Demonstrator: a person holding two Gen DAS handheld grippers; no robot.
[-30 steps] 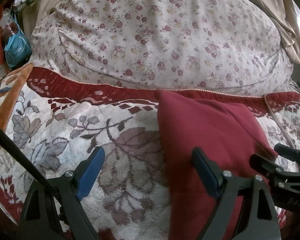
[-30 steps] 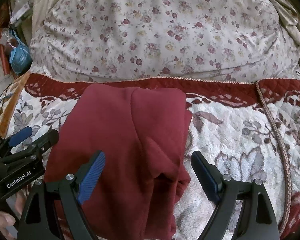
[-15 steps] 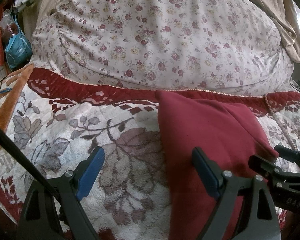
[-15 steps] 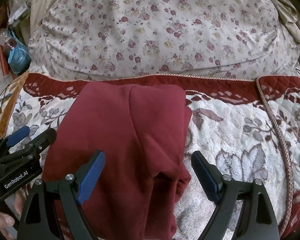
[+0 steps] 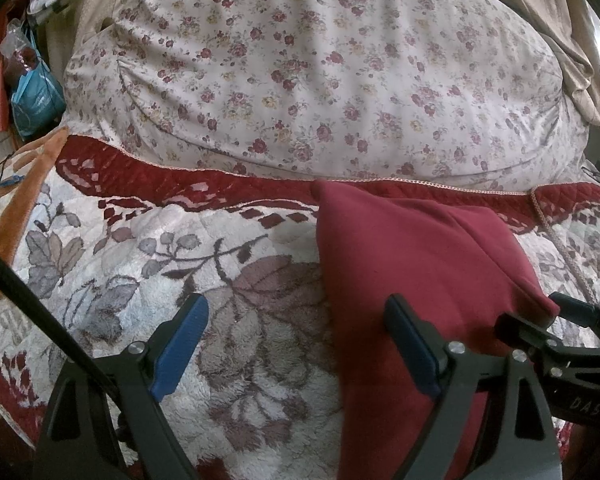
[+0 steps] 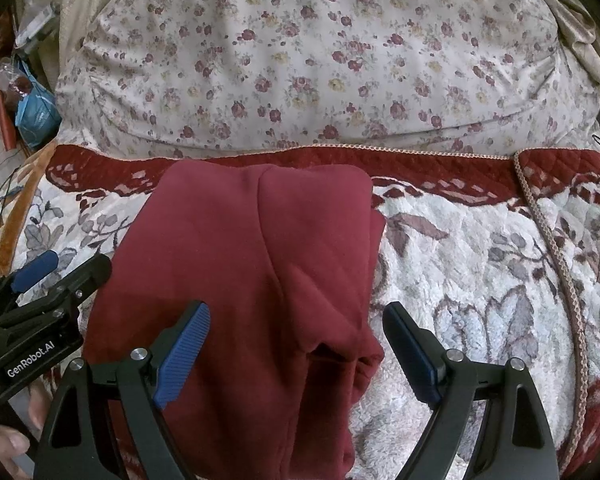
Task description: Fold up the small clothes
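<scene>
A dark red folded garment [image 6: 252, 280] lies on the fleecy floral blanket [image 6: 480, 280]; it also shows in the left wrist view [image 5: 412, 280] at the right. My right gripper [image 6: 296, 352] is open, hovering over the garment's near right part, holding nothing. My left gripper [image 5: 296, 344] is open and empty, straddling the garment's left edge, with its right finger [image 5: 412, 352] over the cloth. The left gripper also shows at the left of the right wrist view [image 6: 60, 272], and the right gripper at the right edge of the left wrist view [image 5: 552, 320].
A big floral duvet [image 5: 320, 72] is heaped behind the blanket's red quilted border [image 5: 140, 176]. A braided cord [image 6: 556, 260] runs down the blanket's right side. Bags and clutter [image 5: 32, 88] sit far left. A beige curtain [image 5: 560, 40] hangs far right.
Both grippers have barely shifted; the right wrist view has crept slightly closer to the garment. Both stay open and the garment lies still.
</scene>
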